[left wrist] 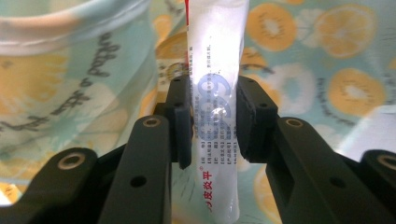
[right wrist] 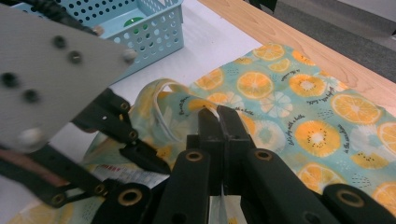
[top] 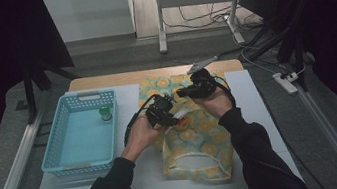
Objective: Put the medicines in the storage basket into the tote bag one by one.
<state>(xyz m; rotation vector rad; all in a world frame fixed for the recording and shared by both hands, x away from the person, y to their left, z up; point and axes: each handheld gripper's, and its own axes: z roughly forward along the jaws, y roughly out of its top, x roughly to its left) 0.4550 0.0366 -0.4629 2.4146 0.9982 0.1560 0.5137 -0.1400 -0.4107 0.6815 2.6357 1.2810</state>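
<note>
High view: a person sits at a white table (top: 260, 111) with a gripper in each hand, both held over a cloth bag (top: 198, 140) printed with orange slices on pale teal. The left gripper (top: 163, 110) sits over the bag's left edge; the right gripper (top: 198, 87) is just beside it, farther from the person. To the left on the table stands a light blue basket (top: 58, 146) with perforated walls, and inside it, near its far right corner, a small green-topped item (top: 105, 114), too small to identify.

In the left gripper view the 2 black jaws are clamped on a white tube (left wrist: 217, 93) with a blue mark, red edging and small print; the tube runs upright between the pads, with the bag's fabric behind it and the bag's pale rim (left wrist: 70, 28) at upper left.

In the right gripper view the jaws are drawn nearly together, pinching a thin pale edge of the bag's fabric (right wrist: 224, 203) low between them. The left gripper's grey plate (right wrist: 51, 70) fills the left side, and the basket's corner (right wrist: 149, 37) shows beyond it
</note>
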